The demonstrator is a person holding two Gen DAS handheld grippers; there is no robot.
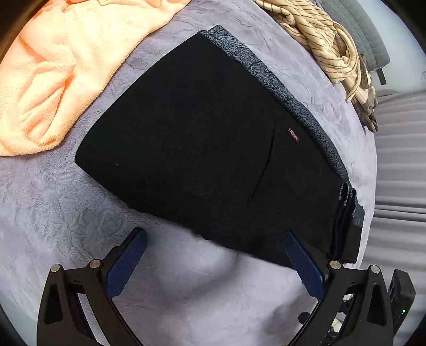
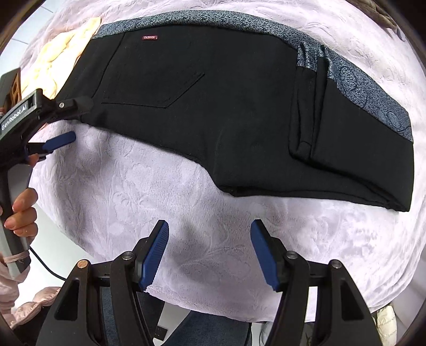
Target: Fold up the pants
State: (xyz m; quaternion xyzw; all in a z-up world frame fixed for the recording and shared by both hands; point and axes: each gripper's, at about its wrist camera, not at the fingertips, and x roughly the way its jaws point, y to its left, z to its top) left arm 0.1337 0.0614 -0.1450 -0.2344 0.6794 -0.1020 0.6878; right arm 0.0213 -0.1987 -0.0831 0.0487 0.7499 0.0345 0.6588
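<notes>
Black pants [image 1: 191, 149] with a grey patterned waistband lie folded flat on a lilac plush blanket [image 1: 66, 213]. In the right wrist view the pants [image 2: 213, 106] stretch across the upper half, with a back pocket and a small red label showing. My left gripper [image 1: 214, 239] is open at the pants' near edge, its right finger over the black fabric, holding nothing. It also shows at the left of the right wrist view [image 2: 72, 119], open beside the waist end. My right gripper [image 2: 210, 229] is open and empty above the blanket, a little short of the pants.
A peach towel [image 1: 53, 74] lies bunched at the upper left. A striped beige garment [image 1: 327, 45] lies at the upper right near a grey quilted cushion [image 1: 356, 24]. The blanket's front edge [image 2: 213, 308] hangs just below my right gripper.
</notes>
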